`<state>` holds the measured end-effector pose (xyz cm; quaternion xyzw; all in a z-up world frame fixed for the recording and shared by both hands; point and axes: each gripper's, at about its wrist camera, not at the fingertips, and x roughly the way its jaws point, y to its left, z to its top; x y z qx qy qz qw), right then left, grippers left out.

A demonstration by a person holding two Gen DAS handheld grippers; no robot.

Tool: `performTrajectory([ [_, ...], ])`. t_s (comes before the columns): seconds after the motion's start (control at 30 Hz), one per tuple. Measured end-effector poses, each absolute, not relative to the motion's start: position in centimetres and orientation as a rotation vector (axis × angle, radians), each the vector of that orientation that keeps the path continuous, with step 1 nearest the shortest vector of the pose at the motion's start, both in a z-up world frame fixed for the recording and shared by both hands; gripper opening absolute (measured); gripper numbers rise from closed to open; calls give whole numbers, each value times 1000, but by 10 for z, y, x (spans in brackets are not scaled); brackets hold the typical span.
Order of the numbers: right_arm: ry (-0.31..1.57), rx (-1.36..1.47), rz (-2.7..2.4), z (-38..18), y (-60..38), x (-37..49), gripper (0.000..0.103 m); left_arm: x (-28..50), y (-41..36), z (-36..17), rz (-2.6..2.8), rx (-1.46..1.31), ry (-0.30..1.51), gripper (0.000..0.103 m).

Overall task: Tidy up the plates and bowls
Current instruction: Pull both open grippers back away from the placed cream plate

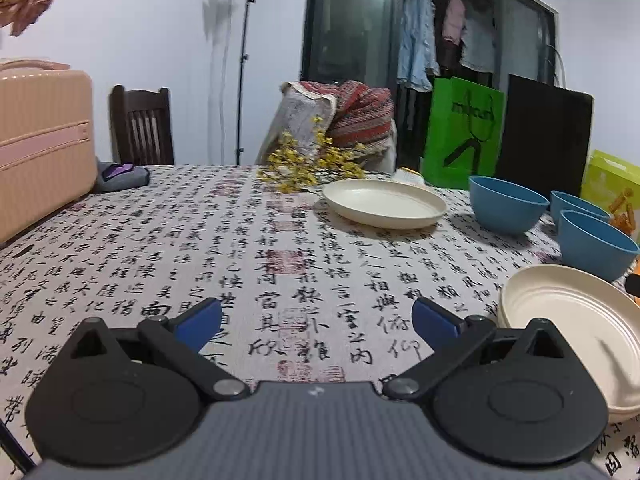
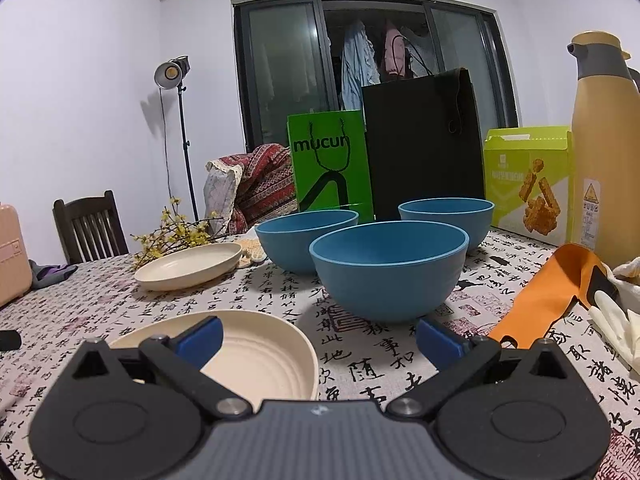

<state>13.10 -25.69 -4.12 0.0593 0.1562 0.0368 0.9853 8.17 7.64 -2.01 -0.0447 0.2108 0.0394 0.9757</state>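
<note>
Two cream plates and three blue bowls stand on a tablecloth printed with calligraphy. In the left wrist view, the far plate (image 1: 384,202) lies mid-table, the near plate (image 1: 576,328) sits at the right, and the bowls (image 1: 506,204) cluster at the far right. My left gripper (image 1: 318,322) hovers open over bare cloth, left of the near plate. In the right wrist view, the nearest bowl (image 2: 388,270) stands straight ahead, two more bowls (image 2: 304,240) behind it. The near plate (image 2: 260,356) lies under my left finger. My right gripper (image 2: 320,338) is open and holds nothing.
A green bag (image 2: 330,166), a black bag (image 2: 424,148), a snack box (image 2: 528,184) and a yellow flask (image 2: 604,152) line the far side. Orange sheet and white gloves (image 2: 616,328) lie at the right. A pink suitcase (image 1: 44,140) and yellow flowers (image 1: 308,160) sit on the table.
</note>
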Motion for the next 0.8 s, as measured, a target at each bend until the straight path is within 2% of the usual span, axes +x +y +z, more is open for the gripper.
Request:
performTrajectory([
  [0.8,311,64,26,-42,-250,129,102,91,83,-23,184,-105,486,103],
])
